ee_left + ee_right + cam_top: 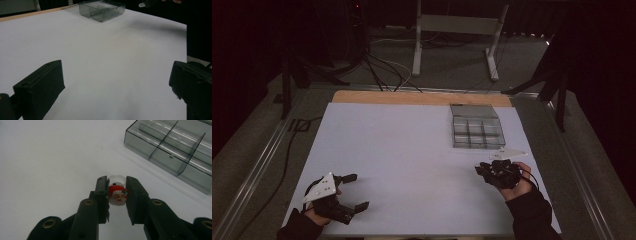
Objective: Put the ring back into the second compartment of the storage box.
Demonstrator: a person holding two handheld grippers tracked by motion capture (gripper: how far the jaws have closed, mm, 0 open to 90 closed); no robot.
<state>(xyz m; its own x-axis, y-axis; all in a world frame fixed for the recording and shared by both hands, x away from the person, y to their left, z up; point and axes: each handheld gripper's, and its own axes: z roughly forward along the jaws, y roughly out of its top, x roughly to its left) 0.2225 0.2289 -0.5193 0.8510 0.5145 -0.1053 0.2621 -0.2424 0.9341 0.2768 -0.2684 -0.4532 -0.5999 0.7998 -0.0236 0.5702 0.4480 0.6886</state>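
Note:
My right gripper (116, 183) is shut on a small white plastic ring (117, 193) topped with a red and white Santa face, held just above the white table. In the high view this gripper (480, 170) sits near the right edge of the table, just in front of a clear grey compartment box (476, 128). The box (175, 147) lies close by at the upper right of the right gripper view, and its cells look empty. My left gripper (358, 191) rests at the near left with its jaws wide apart, and nothing lies between them (117, 72).
A white sheet (402, 155) covers the table, with a wooden strip (412, 97) along the far edge. The box (102, 10) stands far across from the left gripper. Cables (382, 70) and a metal stand (457, 30) are on the floor beyond the table.

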